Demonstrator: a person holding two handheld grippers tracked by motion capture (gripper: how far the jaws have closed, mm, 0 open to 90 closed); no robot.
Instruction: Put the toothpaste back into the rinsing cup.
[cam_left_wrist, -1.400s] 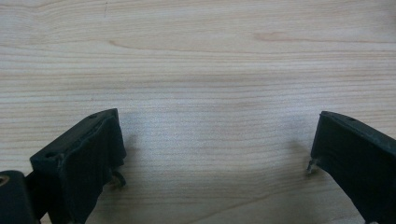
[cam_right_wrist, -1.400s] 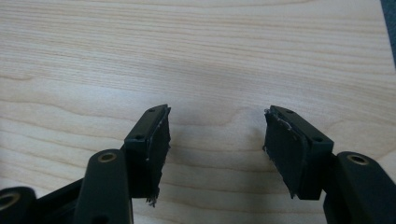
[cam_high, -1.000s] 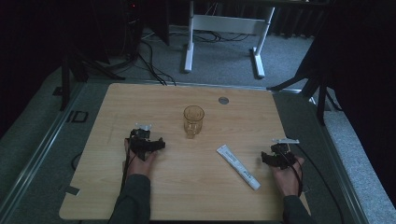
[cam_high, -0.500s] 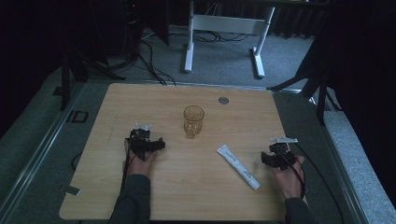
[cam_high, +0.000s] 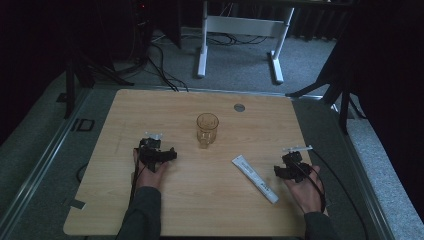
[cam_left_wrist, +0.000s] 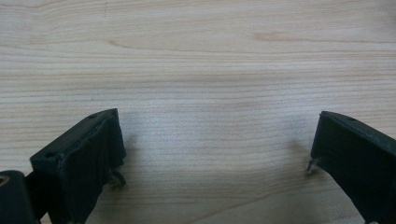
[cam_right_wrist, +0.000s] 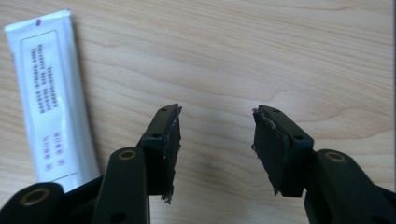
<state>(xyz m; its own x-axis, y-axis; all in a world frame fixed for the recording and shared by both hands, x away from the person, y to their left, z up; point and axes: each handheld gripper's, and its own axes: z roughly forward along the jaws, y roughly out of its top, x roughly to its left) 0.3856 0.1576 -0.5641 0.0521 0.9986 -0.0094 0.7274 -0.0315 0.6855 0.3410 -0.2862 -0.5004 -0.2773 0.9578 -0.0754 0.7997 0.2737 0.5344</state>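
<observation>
The only print stands on the white sachet (cam_right_wrist: 51, 98), which lies on the desk (cam_right_wrist: 280, 56) just to the left of the right hand-held gripper (cam_right_wrist: 215, 140) in the right gripper view. It carries several rows of small purple characters inside a thin outlined panel, too fine and blurred to read. No brand, number or sign can be made out.

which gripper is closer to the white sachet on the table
Right. The right gripper sits just beside the white sachet, apart from it, jaws empty. The left gripper is across the table, beyond the glass cup.
</observation>
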